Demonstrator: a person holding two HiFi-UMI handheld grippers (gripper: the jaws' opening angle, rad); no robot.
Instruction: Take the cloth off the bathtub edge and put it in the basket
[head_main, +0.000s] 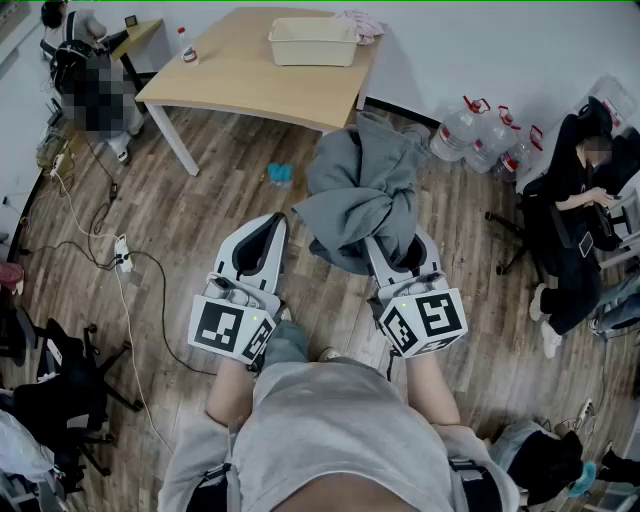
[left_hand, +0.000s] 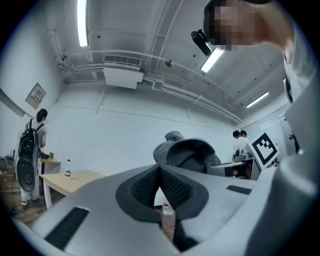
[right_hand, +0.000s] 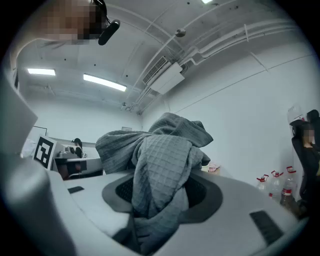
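- Seen from above, a person stands on a wood-plank floor with a pair of tongs in each hand, both pointing toward the far wall.
- The right tongs are clenched on a grey waffle-weave cloth. The cloth bunches up over and beyond the jaws. In the right tongs' own view, fabric is packed between the pads and a fold hangs below them.
- The left tongs are closed tip to tip with nothing in them, just left of the right pair.
- The cloth is in the air in that grip, not on any tub edge, and no bathtub shows in any view.
- A cream basket sits toward the far side of a pale wooden surface, well beyond the cloth. A pink rag lies just right of it.
- The step in hand looks like the carry to the basket.
- To do it well, keep the grip firm — the load is bulky and a loose tail could slip out.
- Hold the bundle high enough to clear the near edge of the surface and the basket rim.
- Centre the bundle over the basket before letting go, so the hanging folds drop inside rather than drape over the rim.
- The idle left tongs could tuck in any stray corner.
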